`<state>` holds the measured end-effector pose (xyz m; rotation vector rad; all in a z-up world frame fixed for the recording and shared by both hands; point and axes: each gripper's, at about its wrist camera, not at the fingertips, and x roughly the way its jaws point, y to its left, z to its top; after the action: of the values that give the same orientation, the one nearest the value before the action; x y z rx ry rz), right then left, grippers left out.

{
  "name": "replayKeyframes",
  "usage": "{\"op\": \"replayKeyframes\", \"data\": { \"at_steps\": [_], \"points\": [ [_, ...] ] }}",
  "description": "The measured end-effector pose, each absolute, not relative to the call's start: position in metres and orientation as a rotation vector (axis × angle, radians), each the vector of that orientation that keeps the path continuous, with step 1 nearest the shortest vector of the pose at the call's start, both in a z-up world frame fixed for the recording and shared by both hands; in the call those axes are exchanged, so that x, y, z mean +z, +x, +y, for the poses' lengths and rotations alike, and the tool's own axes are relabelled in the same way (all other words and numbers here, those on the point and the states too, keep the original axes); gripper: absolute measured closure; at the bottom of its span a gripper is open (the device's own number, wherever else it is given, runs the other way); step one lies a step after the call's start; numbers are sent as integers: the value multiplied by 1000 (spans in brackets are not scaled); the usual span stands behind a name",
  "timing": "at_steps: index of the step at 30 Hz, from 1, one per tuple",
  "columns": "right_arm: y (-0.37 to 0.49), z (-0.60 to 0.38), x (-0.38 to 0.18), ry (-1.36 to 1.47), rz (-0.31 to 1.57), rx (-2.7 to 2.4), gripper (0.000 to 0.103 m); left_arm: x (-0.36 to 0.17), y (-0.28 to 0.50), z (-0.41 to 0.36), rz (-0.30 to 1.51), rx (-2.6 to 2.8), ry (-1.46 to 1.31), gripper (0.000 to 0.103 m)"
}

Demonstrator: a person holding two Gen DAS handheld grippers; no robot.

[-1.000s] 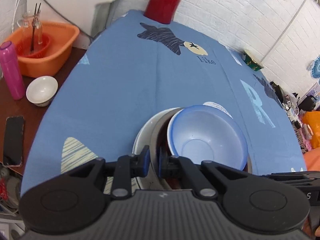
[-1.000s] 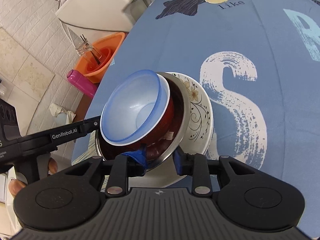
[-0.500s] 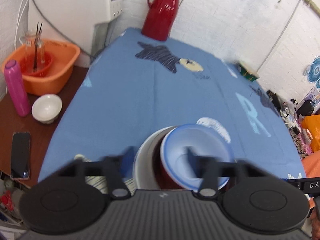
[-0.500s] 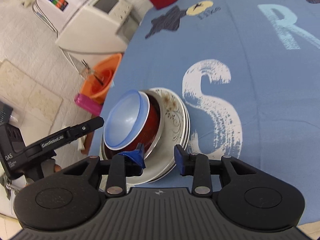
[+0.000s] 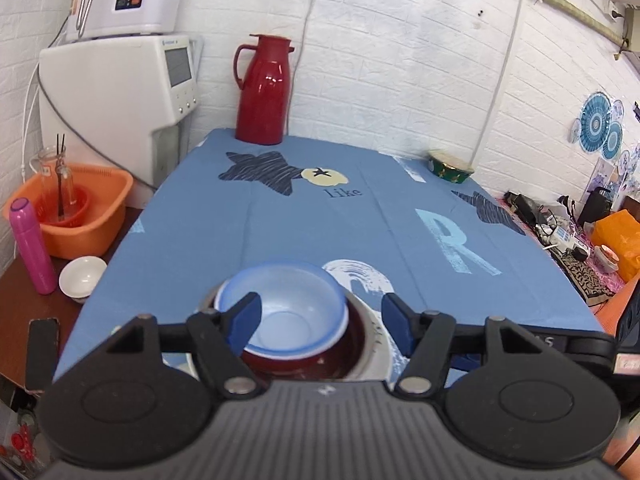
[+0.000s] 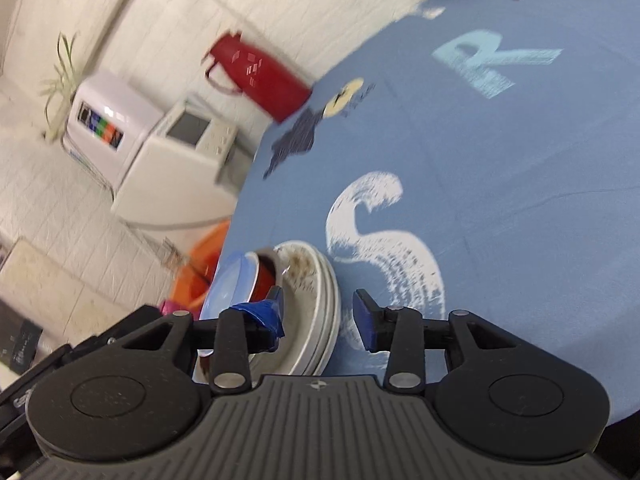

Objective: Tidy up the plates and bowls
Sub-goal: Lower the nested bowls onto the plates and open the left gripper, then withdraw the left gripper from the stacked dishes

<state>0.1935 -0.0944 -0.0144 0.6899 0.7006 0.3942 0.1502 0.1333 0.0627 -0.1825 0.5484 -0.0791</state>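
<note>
Blue-clothed tabletop (image 5: 280, 220); stack (image 5: 304, 344) at near edge: blue bowl (image 5: 280, 312) in red bowl (image 5: 304, 364), plates (image 6: 316, 320) beneath. Our left gripper (image 5: 320, 320) and right gripper (image 6: 318, 314) have fingers wide, empty. We judge blue bowl light plastic, plates heavy, slippery, breakable; grip rims.

The right claw (image 6: 320, 318) gapes empty over stacked white plates (image 6: 316, 300) holding a red bowl (image 6: 264, 280) and blue bowl (image 6: 228, 284), red thermos (image 6: 260, 76) at eleven o'clock.
</note>
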Motion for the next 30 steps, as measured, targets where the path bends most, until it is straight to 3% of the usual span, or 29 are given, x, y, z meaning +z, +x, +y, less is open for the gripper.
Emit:
{"op": "replayKeyframes", "data": {
  "at_steps": [15, 21, 30],
  "points": [
    [56, -120, -15, 416, 473, 236, 76, 14, 39, 59, 523, -37, -90, 37],
    [5, -118, -29, 299, 452, 176, 75, 0, -4, 46, 524, -62, -56, 35],
    [-5, -125, -45, 309, 487, 139, 74, -14, -5, 47, 541, -19, -53, 34]
  ]
}}
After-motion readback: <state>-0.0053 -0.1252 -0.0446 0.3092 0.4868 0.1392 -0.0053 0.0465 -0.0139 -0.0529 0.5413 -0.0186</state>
